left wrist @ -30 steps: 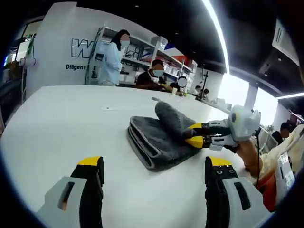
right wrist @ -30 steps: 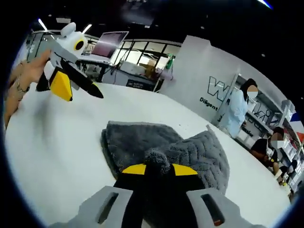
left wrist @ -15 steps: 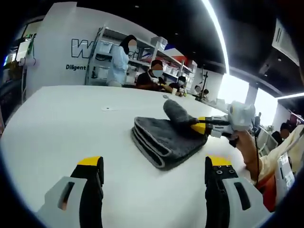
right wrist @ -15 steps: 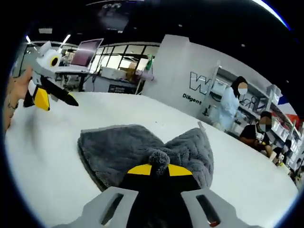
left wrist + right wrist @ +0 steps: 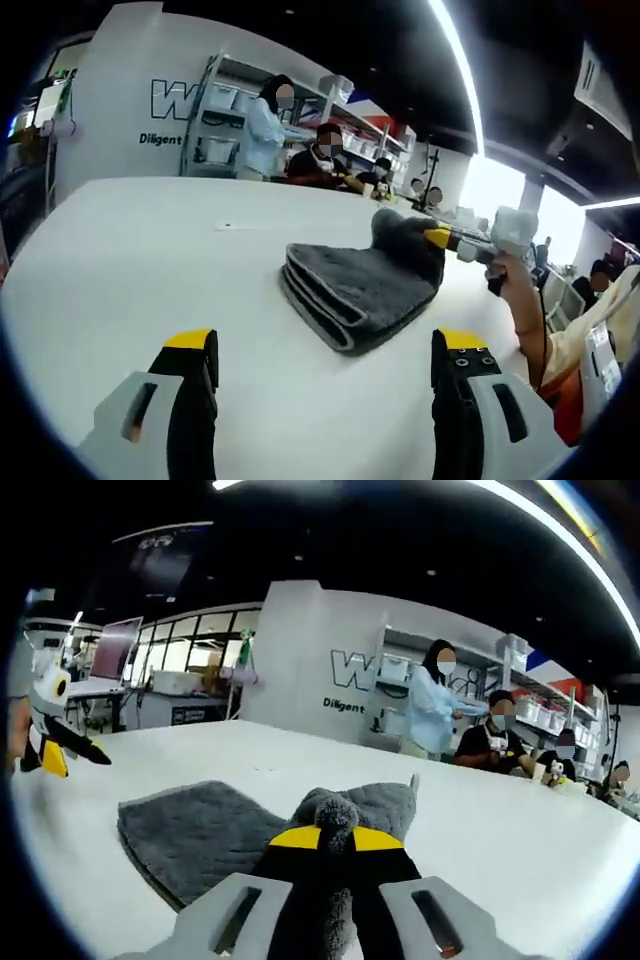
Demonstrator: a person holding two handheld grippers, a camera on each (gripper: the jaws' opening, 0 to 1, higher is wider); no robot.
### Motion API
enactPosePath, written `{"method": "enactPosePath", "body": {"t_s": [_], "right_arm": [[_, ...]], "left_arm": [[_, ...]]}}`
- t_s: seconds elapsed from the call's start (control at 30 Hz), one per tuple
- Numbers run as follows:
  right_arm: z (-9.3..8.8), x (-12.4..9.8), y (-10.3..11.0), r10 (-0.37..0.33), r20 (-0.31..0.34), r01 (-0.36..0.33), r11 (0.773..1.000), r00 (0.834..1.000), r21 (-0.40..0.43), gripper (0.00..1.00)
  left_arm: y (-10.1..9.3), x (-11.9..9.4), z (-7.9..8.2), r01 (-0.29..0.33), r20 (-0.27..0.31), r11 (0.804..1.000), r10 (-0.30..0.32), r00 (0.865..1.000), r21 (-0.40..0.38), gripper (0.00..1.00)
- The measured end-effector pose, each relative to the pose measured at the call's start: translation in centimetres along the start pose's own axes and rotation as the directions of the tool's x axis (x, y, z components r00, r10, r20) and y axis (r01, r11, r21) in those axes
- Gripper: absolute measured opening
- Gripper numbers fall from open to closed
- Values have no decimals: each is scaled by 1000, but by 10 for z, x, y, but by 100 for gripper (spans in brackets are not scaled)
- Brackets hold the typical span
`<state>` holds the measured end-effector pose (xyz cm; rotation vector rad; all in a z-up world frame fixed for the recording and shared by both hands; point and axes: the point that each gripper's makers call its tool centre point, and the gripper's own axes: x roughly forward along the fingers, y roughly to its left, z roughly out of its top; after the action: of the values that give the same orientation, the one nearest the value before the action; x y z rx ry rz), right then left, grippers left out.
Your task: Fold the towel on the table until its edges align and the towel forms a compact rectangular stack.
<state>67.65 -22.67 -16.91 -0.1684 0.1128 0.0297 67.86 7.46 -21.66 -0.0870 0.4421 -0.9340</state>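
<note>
- Left tool (image 5: pixel 325 345): jaws spread wide at the bottom of the left gripper view, above bare white desk (image 5: pixel 130 260), pinching nothing.
- Right tool (image 5: pixel 334 837): jaws pressed together on a bunched grey towel (image 5: pixel 205 830) corner, bottom centre of the right gripper view.
- The towel lies folded in layers at the centre of the left gripper view, one corner lifted at its right end.
- People (image 5: pixel 268 125) stand by shelves in the upper middle, beyond the desk.

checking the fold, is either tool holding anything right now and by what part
The right tool is shut on a bunched corner of the grey towel, lifted off the folded stack. The left tool is open and holds nothing.
</note>
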Motion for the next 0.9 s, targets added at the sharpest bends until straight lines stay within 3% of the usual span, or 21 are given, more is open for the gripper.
{"method": "enactPosePath", "body": {"t_s": [0.37, 0.67, 0.9], "right_arm": [[-22, -16, -73, -130, -52, 134, 988, 990, 75, 4], [-40, -22, -105, -131, -86, 142, 980, 988, 140, 4], [-45, -27, -131, -164, -116, 176, 979, 980, 104, 4]], "left_arm": [[0, 0, -1, -1, -1, 1000, 1, 1000, -3, 86], [2, 1, -1, -3, -5, 1000, 3, 1000, -3, 86], [3, 1, -1, -6, -5, 1000, 6, 1000, -5, 86]]}}
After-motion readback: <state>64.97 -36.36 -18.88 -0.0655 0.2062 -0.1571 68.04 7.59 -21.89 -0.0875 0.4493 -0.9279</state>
